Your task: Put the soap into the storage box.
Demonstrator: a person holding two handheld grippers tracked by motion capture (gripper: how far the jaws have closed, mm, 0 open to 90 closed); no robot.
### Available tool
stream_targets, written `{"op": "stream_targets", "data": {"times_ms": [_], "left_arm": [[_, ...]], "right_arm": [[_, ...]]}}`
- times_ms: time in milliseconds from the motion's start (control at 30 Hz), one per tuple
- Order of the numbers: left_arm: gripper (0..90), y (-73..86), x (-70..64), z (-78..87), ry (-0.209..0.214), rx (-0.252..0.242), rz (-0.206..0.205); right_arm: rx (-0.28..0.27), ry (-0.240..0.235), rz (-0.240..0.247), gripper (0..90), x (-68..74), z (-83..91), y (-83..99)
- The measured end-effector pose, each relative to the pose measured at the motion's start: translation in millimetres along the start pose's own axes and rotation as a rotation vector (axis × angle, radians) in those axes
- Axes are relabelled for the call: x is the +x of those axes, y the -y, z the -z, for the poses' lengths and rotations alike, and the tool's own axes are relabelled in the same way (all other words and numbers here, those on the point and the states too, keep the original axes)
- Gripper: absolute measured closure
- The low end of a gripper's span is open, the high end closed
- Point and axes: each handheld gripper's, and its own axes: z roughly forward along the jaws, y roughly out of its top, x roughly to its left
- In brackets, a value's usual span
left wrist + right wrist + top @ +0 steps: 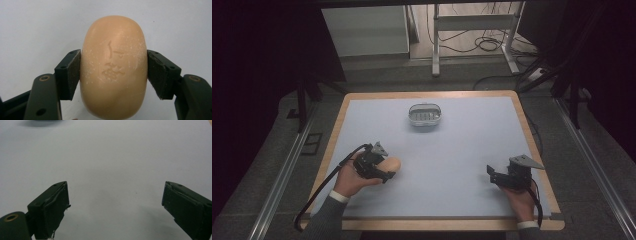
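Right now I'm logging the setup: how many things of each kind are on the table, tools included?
Soap bars: 1, the soap bar
Soap dishes: 1, the soap dish
Tools: 2, the left tool and the right tool
Total: 4

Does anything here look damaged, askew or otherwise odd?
Only small wear. The bar of soap clamped in the left gripper has a scuffed face with white flecks and a worn stamp. The right gripper, open, has pad lining peeling at its edges. The soap dish sits squarely on the table.
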Motion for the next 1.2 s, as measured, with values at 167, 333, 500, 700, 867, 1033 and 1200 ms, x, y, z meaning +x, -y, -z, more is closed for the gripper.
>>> {"op": "stream_targets", "data": {"times_ms": [167,333,500,700,867,1033,1200], "left_arm": [[32.3,-4.9,-1.2,3.3,-0.003,-0.007,-0.013],[32.3,-9.1,-1.9,4.3,-0.005,-0.013,-0.016],[32.3,-14.4,-1.6,5.9,-0.009,-0.018,-0.021],[32.3,-19.0,0.5,6.4,-0.013,-0.026,-0.020],[32.4,-23.2,1.1,6.3,-0.015,-0.030,-0.028],[32.3,-30.4,0.4,7.2,-0.014,-0.037,-0.036],[32.4,-36.3,2.0,8.7,-0.015,-0.037,-0.047]], "right_arm": [[0.001,0.000,-0.001,7.3,-0.1,-0.1,0.0],[0.001,0.000,0.000,7.3,-0.1,-0.1,-0.1],[0.001,0.000,-0.002,7.3,-0.2,-0.2,-0.1],[0.003,0.000,-0.002,7.3,-0.3,-0.1,-0.1],[0.003,0.000,-0.004,7.3,-0.3,-0.2,-0.2],[0.003,0.000,-0.005,7.3,-0.4,-0.1,-0.2],[0.002,0.000,-0.006,7.3,-0.6,-0.1,-0.1]]}}
